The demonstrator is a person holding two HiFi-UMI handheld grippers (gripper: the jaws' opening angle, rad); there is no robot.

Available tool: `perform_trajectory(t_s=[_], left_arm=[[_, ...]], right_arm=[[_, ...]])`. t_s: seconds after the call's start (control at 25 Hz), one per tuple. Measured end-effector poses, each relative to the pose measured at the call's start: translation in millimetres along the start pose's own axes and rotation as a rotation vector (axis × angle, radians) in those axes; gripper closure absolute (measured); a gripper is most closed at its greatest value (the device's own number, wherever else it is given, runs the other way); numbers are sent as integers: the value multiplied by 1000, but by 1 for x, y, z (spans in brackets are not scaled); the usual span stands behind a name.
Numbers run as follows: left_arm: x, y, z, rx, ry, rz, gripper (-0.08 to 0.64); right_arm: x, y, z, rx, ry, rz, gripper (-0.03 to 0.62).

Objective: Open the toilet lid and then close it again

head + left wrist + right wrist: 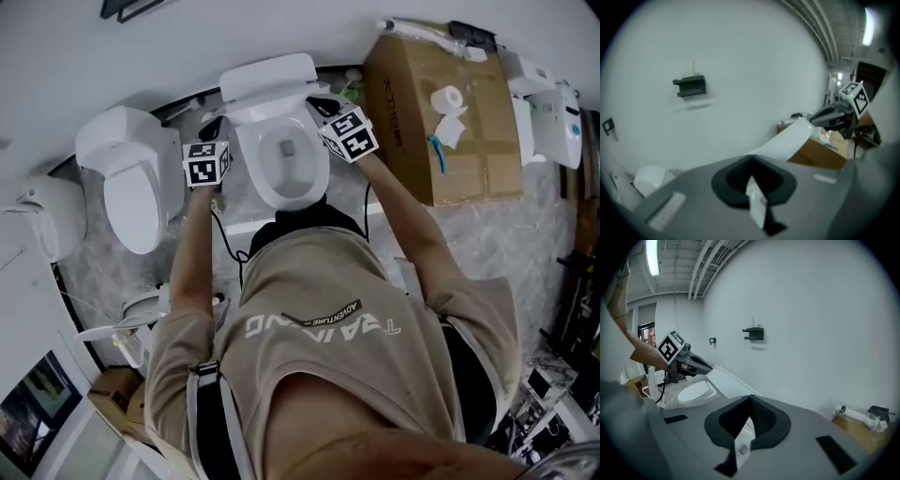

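Pinching the toilet lid (272,80) from both sides, the left gripper (212,125) and right gripper (319,103) each have their jaws closed on one of its side edges; each gripper view shows a white slab clamped between the pads. The lid stands raised at the top centre of the head view, above the open bowl (291,159). It looks open, so lowering is probably what remains. The main risk is a slip, since the grips sit on thin, smooth plastic edges (not much to bite on). If one pinch lets go, the lid could drop and slam onto the seat. Moving the two grippers unevenly could also twist the lid against its hinge.
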State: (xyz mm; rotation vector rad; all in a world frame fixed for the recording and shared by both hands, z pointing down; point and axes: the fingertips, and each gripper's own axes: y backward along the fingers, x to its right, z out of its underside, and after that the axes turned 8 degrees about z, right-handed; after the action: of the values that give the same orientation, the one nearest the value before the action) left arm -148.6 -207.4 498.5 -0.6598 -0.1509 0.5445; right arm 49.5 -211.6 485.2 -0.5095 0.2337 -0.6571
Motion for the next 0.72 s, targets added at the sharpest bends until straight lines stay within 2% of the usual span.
perform_trajectory(t_s=[0.16, 0.32, 0.48, 0.6, 0.72], left_arm=[[-18, -11, -22, -7, -3, -47, 555], [-40, -21, -42, -12, -13, -63, 555], [-46, -32, -51, -14, -14, -56, 555], [-53, -38, -58, -5, -4, -31, 555], [-63, -44, -66, 10, 15, -18, 555]], right_arm=[[17, -13, -21, 27, -38, -4, 580], [29, -33, -41, 41, -86, -21, 578], [42, -43, -50, 36, -67, -8, 580], [51, -53, -59, 3, -111, 2, 579], [58, -63, -69, -33, -112, 3, 578]])
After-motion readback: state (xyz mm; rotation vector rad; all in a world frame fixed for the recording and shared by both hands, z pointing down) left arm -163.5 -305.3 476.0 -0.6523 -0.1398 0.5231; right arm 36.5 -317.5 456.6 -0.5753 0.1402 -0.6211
